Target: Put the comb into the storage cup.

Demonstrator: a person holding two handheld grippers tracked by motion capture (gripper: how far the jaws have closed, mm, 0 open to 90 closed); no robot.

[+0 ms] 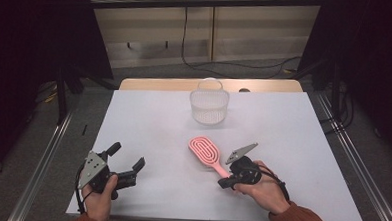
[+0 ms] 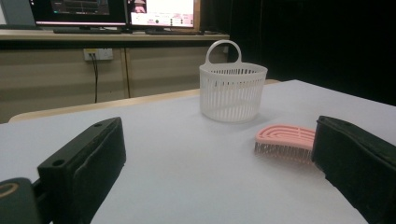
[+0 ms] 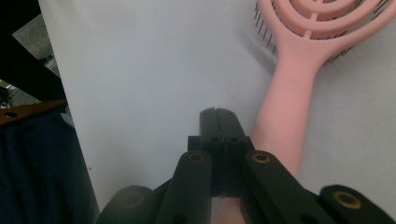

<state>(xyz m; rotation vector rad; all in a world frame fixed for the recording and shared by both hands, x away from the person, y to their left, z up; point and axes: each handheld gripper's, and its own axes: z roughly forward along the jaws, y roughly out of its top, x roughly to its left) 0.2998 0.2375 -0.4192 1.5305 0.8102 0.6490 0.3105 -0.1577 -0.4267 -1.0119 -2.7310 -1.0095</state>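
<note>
The table (image 1: 158, 134) is the biggest thing here, a flat rectangle with a smooth, matt, pale lilac-white sheet over it and a strip of light wood showing along its far edge. Toward the far middle of it stands a basket (image 1: 209, 107), white plastic, oval in plan, its wall cut into thin upright slots and a small arched loop handle rising from the back rim; the left gripper view shows it upright and well apart from everything else. Nearer the person lies a hairbrush (image 1: 208, 153), pink plastic, with a rounded oval head made of nested open loops and a straight, smooth handle that runs back toward the person's right hand; in the left gripper view its short fine bristles face down onto the sheet. The left gripper (image 1: 128, 162), black with a grey three-cornered plate on top, is held low at the near left of the table, its two blocky, padded jaws spread wide with nothing between them, well apart from the brush. The right gripper (image 3: 218, 122), smaller in the high view and also black, sits at the end of the brush handle; its jaws are pressed together flat against each other, gripping nothing, and in the right gripper view they lie just beside the pink handle, partly above it, though actual contact cannot be told.
</note>
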